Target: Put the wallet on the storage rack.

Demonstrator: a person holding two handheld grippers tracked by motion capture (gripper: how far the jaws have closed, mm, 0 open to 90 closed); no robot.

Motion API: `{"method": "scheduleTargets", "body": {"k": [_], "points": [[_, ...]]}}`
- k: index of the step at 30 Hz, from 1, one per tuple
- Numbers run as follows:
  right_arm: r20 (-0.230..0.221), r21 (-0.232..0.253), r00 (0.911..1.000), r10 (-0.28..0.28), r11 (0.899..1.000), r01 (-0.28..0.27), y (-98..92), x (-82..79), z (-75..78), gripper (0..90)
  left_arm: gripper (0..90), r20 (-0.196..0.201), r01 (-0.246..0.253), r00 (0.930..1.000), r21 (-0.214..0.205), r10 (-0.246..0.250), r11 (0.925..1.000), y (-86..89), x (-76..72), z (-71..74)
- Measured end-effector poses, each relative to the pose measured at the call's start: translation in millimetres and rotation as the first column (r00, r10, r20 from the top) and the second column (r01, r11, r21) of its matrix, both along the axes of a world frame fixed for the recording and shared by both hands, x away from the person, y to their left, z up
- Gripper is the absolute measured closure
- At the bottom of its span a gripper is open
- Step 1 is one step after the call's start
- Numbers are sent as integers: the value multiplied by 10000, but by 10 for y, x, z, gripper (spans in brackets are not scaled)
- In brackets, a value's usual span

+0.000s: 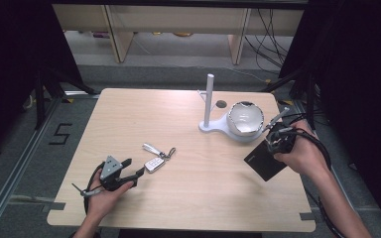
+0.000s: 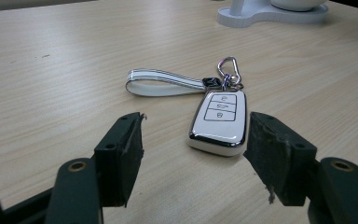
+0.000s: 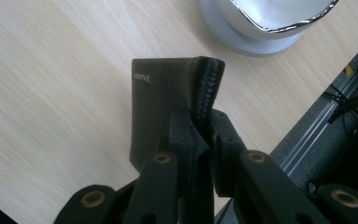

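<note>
Dark leather wallet (image 3: 168,102) is pinched tight in the right gripper (image 3: 200,130) beside the white bowl stand (image 1: 228,130). Left gripper (image 2: 193,144), jaws wide apart, should straddle the white key fob (image 2: 219,122) squarely, then squeeze.

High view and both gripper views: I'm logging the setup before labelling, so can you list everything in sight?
car key fob: one, white with chrome edge, on the table between the open left fingers, untouched
strap: one, white, clipped to the fob
wallet: one, black leather, clamped by the right gripper
bowl: one, white, on the stand's base
stand: one, white with upright post, far right of table
table: one, light wood
left gripper: one, black, open
right gripper: one, black, shut
</note>
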State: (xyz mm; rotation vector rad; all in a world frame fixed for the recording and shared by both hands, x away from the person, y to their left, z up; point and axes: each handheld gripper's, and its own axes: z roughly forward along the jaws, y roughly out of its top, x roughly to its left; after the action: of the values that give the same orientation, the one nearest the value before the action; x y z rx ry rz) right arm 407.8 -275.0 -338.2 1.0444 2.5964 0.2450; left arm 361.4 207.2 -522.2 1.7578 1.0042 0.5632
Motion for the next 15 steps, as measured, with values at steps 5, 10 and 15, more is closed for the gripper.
{"method": "scheduleTargets", "body": {"k": [5,10,15], "points": [[217,-148,9991,357,9993,-353,1,39,44,823,357,-40,52,10000,199,-52,9998,9,-1,4],[362,-260,9984,432,9988,-422,9,65,88,823,358,-42,48,10000,193,-47,9998,10,0,4],[418,-378,9979,490,9982,-474,12,99,115,823,358,-49,-27,10000,149,28,9999,-2,-5,6]]}}
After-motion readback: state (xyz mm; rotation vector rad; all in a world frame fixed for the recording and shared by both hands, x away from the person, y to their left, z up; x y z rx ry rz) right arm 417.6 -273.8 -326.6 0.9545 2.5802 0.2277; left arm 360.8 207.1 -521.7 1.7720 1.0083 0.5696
